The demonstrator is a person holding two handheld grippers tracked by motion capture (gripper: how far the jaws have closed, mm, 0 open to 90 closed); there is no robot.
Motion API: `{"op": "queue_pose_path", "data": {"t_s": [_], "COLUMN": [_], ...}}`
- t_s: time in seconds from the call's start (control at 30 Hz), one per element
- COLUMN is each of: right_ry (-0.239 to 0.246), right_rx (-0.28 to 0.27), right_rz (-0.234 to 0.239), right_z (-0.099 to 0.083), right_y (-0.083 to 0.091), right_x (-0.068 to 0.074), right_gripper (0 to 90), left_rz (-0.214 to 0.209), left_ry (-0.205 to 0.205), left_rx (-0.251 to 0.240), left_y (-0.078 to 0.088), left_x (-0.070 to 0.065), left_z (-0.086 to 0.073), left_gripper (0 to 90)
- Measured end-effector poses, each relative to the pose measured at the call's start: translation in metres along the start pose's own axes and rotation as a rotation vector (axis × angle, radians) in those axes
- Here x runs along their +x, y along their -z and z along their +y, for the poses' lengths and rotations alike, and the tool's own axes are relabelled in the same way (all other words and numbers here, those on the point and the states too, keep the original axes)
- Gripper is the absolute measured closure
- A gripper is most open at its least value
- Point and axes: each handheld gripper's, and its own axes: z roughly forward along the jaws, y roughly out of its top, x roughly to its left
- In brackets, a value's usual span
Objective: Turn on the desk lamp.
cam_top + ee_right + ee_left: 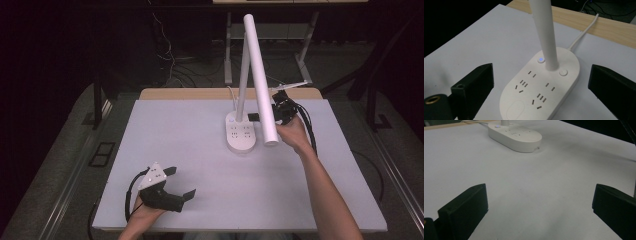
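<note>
A white desk lamp stands near the middle of the white table (200,165). Its oval base (240,134) (541,90) (515,135) carries several sockets, a button lit blue (540,60) and a plain round button (563,72). An upright post (546,35) rises from the base and a long white light bar (261,80) slants down toward me. My right gripper (280,107) (541,85) is open beside the base, just behind the bar, its jaws either side of the base. My left gripper (181,182) (540,205) rests open at the front left with bare table between its jaws.
A white cord (584,31) runs from the base over the wooden back edge (584,22) of the table. Behind the table are metal frame legs (228,50) and loose cables (167,47) on a dark floor. A small dark block (253,117) lies right of the base.
</note>
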Motion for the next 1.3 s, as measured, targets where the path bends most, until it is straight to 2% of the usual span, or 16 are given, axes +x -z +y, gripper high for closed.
{"op": "queue_pose_path", "data": {"t_s": [0.03,0.2,0.27,0.33,0.4,0.43,0.47,0.53,0.63,0.67,0.8,0.83,0.87,0.93,1.03,1.3], "right_ry": [-0.004,0.001,-0.006,-0.003,-0.010,-0.010,-0.015,-0.013,-0.021,-0.036,-0.059,-0.059,-0.066,-0.068,-0.075,-0.106], "right_rx": [-0.011,-0.028,-0.038,-0.043,-0.052,-0.052,-0.048,-0.049,-0.058,-0.068,-0.079,-0.079,-0.075,-0.066,-0.062,-0.058], "right_rz": [0.008,0.004,0.007,0.008,0.005,0.005,0.005,-0.008,-0.004,-0.002,-0.002,-0.002,-0.001,0.002,0.003,0.012], "right_z": [-0.001,-0.002,-0.002,-0.002,-0.003,-0.003,-0.004,-0.005,-0.005,-0.005,-0.006,-0.006,-0.007,-0.007,-0.008,-0.010], "right_y": [-0.002,-0.007,-0.010,-0.011,-0.014,-0.014,-0.016,-0.018,-0.018,-0.019,-0.021,-0.021,-0.024,-0.027,-0.031,-0.044], "right_x": [-0.002,-0.006,-0.009,-0.010,-0.013,-0.013,-0.015,-0.017,-0.020,-0.022,-0.027,-0.027,-0.029,-0.031,-0.034,-0.040], "right_gripper": [13.6,23.7,33.3,35.4,43.9,43.9,49.2,53.5,58.1,62.7,72.2,72.2,78.2,83.4,89.0,89.1], "left_rz": [-0.001,-0.002,-0.002,-0.001,0.000,-0.001,-0.002,-0.004,-0.004,-0.004,-0.005,-0.007,-0.008,-0.009,-0.010,-0.008], "left_ry": [-0.001,-0.002,-0.004,-0.004,-0.003,-0.004,-0.005,-0.005,-0.006,-0.006,-0.006,-0.009,-0.010,-0.009,-0.010,-0.015], "left_rx": [0.001,0.001,0.002,0.002,0.001,0.001,0.003,0.003,0.003,0.003,0.003,0.004,0.004,0.005,0.007,0.008], "left_y": [0.000,0.000,0.000,0.000,0.000,0.000,0.000,0.000,0.000,0.000,0.000,-0.001,-0.001,-0.001,-0.002,-0.001], "left_x": [0.000,0.000,0.000,0.000,0.000,0.000,0.000,0.000,0.000,0.000,0.000,0.000,0.000,0.000,-0.001,-0.001], "left_z": [0.000,0.000,0.000,0.000,0.000,0.000,0.000,0.000,0.000,0.000,0.000,0.000,0.000,0.000,0.000,0.000], "left_gripper": [0.0,0.0,0.0,0.0,0.0,0.0,0.0,0.0,0.0,0.0,0.0,0.0,0.0,0.0,0.0,0.0]}}
